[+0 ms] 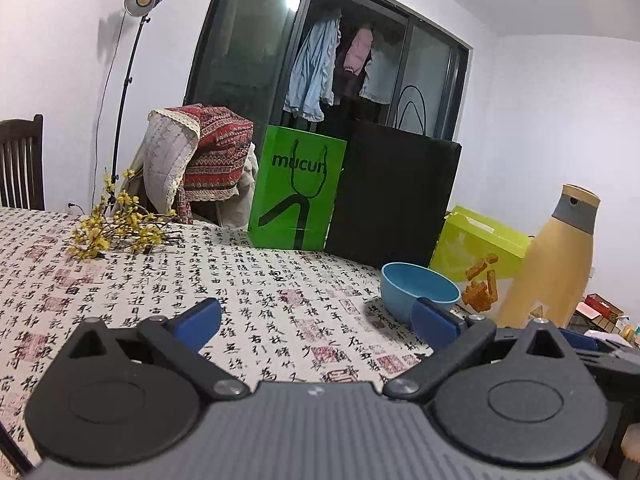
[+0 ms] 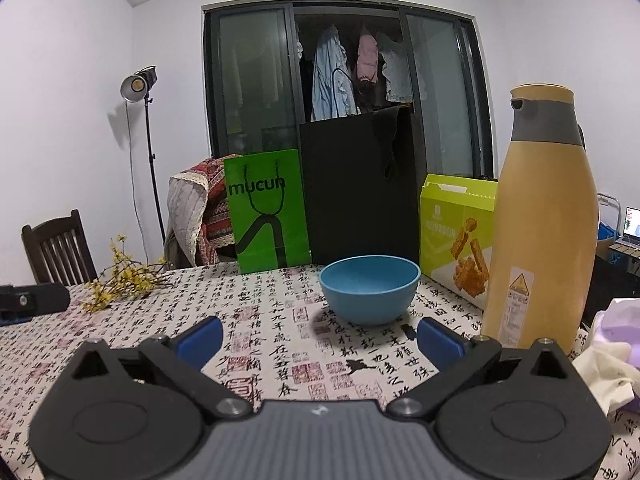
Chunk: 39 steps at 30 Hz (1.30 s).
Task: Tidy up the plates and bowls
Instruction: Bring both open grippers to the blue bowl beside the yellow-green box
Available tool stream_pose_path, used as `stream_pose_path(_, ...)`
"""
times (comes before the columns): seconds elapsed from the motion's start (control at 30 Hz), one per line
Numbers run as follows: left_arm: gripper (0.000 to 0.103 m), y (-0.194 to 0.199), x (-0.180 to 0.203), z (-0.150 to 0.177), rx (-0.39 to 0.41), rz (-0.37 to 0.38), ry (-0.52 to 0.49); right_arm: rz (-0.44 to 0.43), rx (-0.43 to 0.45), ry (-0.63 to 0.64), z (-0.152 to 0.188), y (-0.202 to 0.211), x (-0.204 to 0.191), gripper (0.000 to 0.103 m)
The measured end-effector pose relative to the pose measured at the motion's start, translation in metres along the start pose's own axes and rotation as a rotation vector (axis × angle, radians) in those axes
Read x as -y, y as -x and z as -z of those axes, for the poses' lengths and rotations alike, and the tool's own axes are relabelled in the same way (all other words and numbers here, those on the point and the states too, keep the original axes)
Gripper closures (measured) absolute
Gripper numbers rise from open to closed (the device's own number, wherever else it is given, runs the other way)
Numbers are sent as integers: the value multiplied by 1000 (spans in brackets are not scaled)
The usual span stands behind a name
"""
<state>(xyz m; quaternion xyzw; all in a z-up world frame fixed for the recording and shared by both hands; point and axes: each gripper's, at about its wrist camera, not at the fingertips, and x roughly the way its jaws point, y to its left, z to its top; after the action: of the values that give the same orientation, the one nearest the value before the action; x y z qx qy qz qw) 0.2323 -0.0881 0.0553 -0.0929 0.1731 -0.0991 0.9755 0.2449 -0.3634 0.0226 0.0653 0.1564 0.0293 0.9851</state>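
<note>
- Left wrist view: the left hand-held gripper [image 1: 318, 322] hovers above the desk [image 1: 248, 296] with its two blue fingers [image 1: 200, 316] spread wide and nothing between them.
- The blue bowl [image 1: 418, 290] stands upright on the desk, ahead and to the right of this gripper. The right blue finger overlaps the bowl's near rim in this view; whether they touch cannot be told.
- Right wrist view: the right hand-held gripper [image 2: 320, 338] is likewise spread wide and empty, low over the desk.
- The blue bowl [image 2: 370, 288] sits ahead of this gripper, roughly in line with the gap between the fingers [image 2: 440, 340] and clear of both. Its interior looks empty.
- A tan bottle [image 2: 544, 220] with a grey collar stands upright to the right of the bowl, near the right finger.
- Behind the bowl, along the far edge of the desk, stand a green paper bag [image 2: 268, 212], a black bag [image 2: 360, 188] and a yellow-green snack box [image 2: 460, 236].
- A sprig of yellow flowers [image 2: 120, 280] lies on the desk's left side, well apart from the bowl.
- The desk carries a cloth printed with black calligraphy and red seals.
</note>
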Motion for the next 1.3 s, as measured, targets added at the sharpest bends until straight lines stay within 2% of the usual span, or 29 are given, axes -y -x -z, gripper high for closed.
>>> stream_pose_path(0.8, 0, -106, 50, -57, -43, 90, -68, 89, -1, -26, -33, -74, 25, 0)
stream_pose_path(1.1, 0, -158, 52, -70, -71, 96, -37, 117, 0, -33, -47, -110, 29, 0)
stream_pose_path(1.3, 0, -197, 50, -74, -116, 85, -14, 150, -5, -52, -58, -136, 36, 0)
